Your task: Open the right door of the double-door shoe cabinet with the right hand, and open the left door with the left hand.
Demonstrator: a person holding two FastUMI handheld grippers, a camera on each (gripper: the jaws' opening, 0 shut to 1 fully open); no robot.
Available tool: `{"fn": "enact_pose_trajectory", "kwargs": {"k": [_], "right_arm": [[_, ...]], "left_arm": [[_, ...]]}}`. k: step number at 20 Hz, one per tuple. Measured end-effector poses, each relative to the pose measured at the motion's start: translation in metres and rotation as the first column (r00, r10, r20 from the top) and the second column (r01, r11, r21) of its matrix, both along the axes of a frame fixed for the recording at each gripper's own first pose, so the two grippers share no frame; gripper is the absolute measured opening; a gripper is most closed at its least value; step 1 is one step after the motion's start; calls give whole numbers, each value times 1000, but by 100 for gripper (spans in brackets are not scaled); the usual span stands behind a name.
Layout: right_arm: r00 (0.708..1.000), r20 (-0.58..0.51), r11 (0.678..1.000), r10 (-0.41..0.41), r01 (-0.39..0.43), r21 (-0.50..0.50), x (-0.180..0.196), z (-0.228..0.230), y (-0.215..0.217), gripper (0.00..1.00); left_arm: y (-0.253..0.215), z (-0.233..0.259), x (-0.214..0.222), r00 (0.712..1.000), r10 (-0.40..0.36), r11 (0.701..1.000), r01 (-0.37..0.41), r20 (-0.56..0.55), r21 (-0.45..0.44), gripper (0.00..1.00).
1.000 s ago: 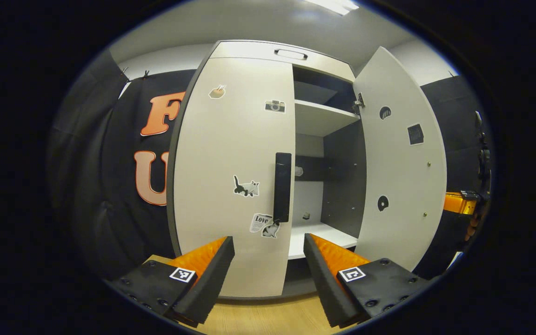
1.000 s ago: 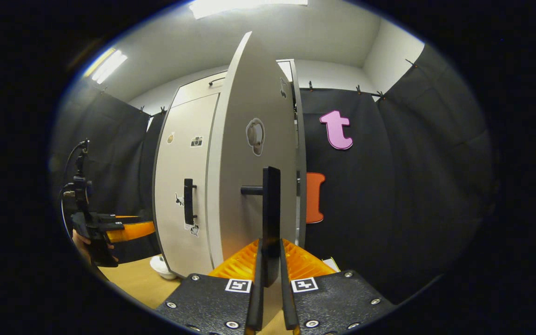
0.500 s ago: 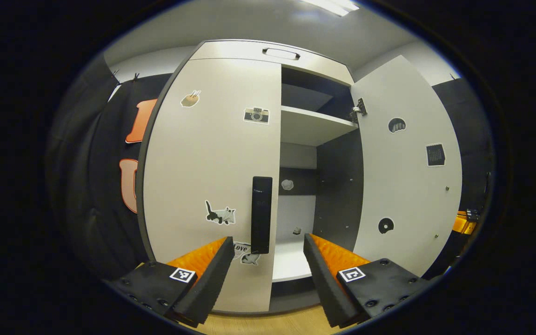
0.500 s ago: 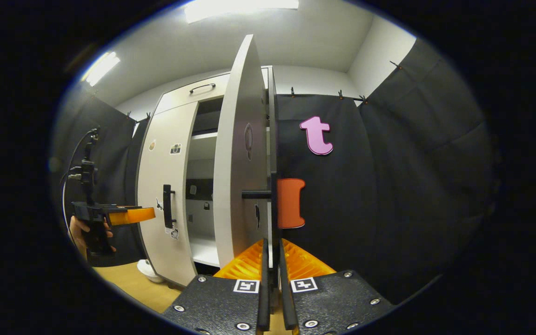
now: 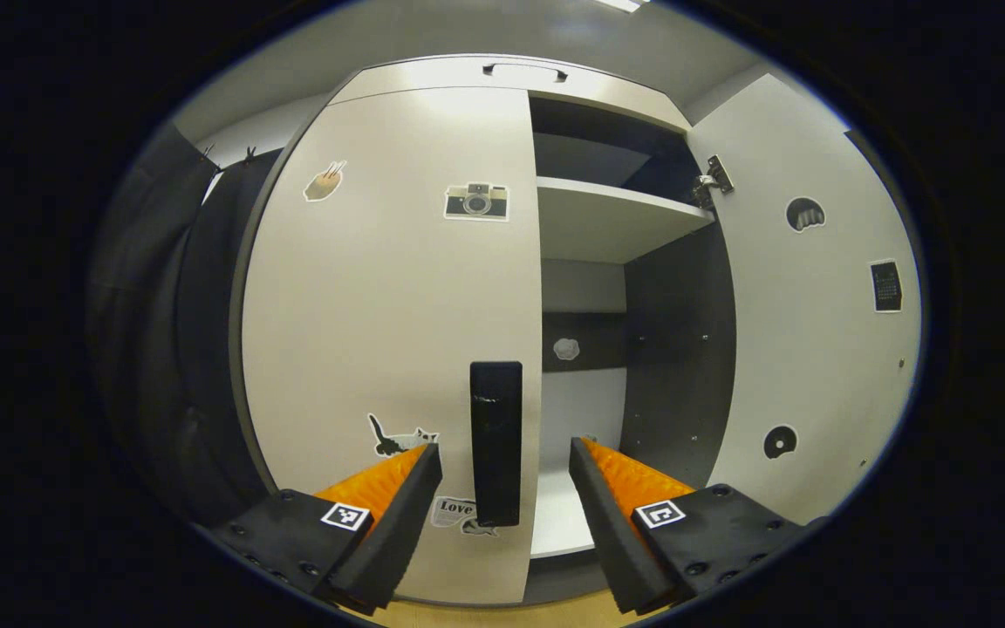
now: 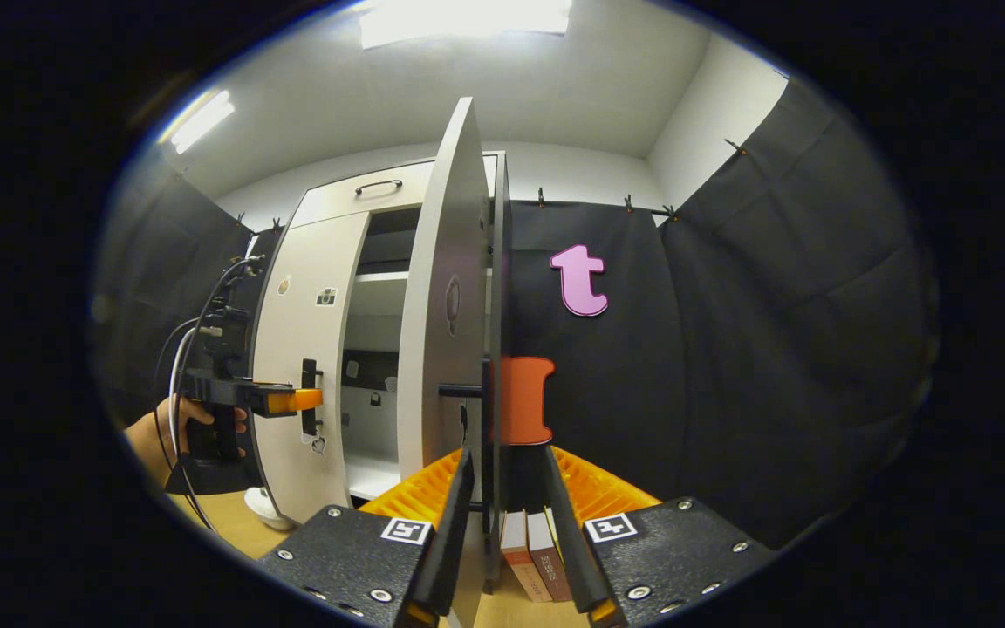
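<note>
In the left gripper view the white left door [image 5: 380, 296] of the shoe cabinet is closed. Its black vertical handle [image 5: 495, 440] stands between the fingers of my left gripper [image 5: 502, 493], which is open and not pressing on it. The right door [image 5: 816, 331] is swung wide. In the right gripper view that right door [image 6: 446, 305] appears edge-on. Its black handle [image 6: 492, 419] rises between the parted fingers of my right gripper [image 6: 504, 532], which is open. Farther left, a hand [image 6: 162, 427] holds the left gripper [image 6: 293, 399] at the left door's handle [image 6: 309, 397].
The open right half shows a white shelf [image 5: 607, 218] and a dark inner wall [image 5: 677, 349]. A few books [image 6: 529, 549] stand on the wooden floor below my right gripper. A white object [image 6: 263, 506] lies by the cabinet's foot. Black cloth walls close in on both sides.
My right gripper has parted its fingers and let go of the right door's handle. My left gripper has moved in until the left door's handle stands between its fingers.
</note>
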State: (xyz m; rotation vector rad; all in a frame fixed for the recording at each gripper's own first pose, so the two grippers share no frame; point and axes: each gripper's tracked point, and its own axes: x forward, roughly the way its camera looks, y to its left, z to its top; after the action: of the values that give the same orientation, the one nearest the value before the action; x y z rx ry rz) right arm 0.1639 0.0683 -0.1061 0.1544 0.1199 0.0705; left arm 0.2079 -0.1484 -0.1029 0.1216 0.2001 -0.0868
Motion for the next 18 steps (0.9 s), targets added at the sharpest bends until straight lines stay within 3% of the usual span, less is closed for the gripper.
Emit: {"fn": "enact_pose_trajectory", "kwargs": {"k": [1, 6, 12, 13, 18], "right_arm": [[1000, -12, 1000, -10, 10, -8, -3, -2, -4, 58], [998, -46, 999, -34, 33, -23, -17, -2, -21, 74], [998, -37, 996, -60, 57, -69, -24, 1, -35, 74], [997, -42, 995, -62, 58, -76, -24, -1, -35, 74], [996, -70, 997, -51, 46, -67, -31, -7, -35, 74]], "left_arm": [[1, -1, 3, 1000, 4, 1000, -4, 1, 13, 92], [21, -8, 19, 997, 80, 996, -80, 3, 34, 89], [18, -20, 30, 996, 80, 996, -81, -38, -36, 90], [17, -18, 28, 995, 90, 995, -91, -32, -46, 83], [6, -20, 32, 995, 91, 994, -94, -41, -60, 77]]}}
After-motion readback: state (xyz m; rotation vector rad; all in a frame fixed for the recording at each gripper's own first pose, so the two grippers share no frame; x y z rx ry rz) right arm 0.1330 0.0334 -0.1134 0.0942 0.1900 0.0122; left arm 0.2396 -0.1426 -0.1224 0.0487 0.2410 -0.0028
